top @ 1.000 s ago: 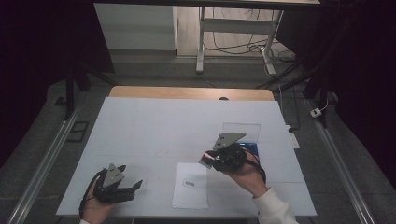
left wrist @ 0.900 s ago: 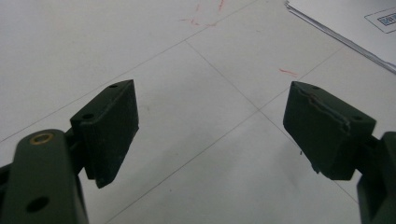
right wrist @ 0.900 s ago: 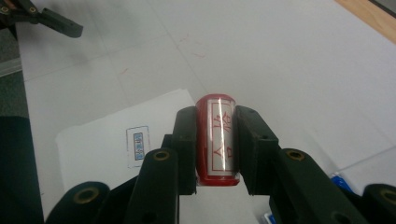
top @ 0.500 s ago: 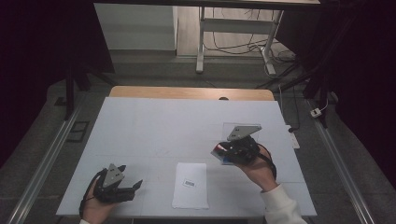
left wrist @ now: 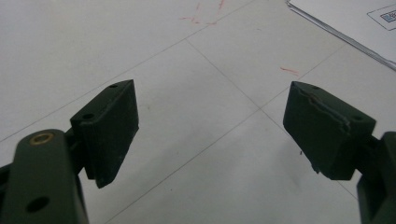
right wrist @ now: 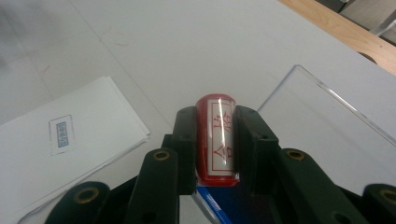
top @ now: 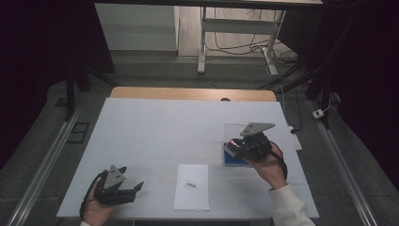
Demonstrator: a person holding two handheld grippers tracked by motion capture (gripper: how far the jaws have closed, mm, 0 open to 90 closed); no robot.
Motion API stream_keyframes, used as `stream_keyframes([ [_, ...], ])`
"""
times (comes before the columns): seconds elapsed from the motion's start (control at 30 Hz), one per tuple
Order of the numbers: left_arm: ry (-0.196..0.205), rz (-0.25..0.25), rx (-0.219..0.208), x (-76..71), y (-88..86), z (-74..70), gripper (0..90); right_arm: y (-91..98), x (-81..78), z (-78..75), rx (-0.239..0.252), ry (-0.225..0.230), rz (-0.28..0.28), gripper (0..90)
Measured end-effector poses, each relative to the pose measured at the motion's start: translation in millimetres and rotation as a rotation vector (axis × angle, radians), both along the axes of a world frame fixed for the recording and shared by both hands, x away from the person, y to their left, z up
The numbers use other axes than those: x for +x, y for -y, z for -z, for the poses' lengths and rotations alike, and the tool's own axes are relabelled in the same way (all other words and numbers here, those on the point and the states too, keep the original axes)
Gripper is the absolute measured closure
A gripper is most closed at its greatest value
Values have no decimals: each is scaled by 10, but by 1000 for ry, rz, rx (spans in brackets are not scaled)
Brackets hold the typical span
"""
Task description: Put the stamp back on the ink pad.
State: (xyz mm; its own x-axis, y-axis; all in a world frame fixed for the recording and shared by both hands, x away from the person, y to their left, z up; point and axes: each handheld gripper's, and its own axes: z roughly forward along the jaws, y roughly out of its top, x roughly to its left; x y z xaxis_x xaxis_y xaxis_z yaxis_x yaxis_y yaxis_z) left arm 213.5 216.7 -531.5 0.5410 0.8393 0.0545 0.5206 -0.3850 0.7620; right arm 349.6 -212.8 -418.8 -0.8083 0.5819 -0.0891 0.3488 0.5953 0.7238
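Our right hand-held gripper [right wrist: 215,144] is clamped on a red stamp [right wrist: 216,140], which stands upright between its 2 jaws, above a blue pad [top: 234,159]. Just left of it lies a sheet of paper [right wrist: 60,144], and just right a clear tray [right wrist: 327,135]. Our left hand-held gripper [left wrist: 210,126] rests on the worktop [top: 160,127], jaws apart with nothing between them.

right gripper [top: 234,147] | carrying red stamp [right wrist: 217,140] | now farther right, away from paper sheets [top: 192,186], over blue pad [top: 234,161]
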Motion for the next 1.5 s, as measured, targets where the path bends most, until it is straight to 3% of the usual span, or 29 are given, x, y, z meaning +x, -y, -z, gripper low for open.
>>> stream_keyframes([
  [0.23,1,2,0,0,5,2,183,118,64,13,-22,5,44,699],
  [0.67,-3,5,2,0,6,5,183,271,194,144,-98,-37,119,699],
  [1.0,-7,7,7,3,4,10,183,305,284,313,-146,-77,141,699],
  [1.5,-9,7,10,6,3,16,183,265,334,467,-193,-88,143,699],
])
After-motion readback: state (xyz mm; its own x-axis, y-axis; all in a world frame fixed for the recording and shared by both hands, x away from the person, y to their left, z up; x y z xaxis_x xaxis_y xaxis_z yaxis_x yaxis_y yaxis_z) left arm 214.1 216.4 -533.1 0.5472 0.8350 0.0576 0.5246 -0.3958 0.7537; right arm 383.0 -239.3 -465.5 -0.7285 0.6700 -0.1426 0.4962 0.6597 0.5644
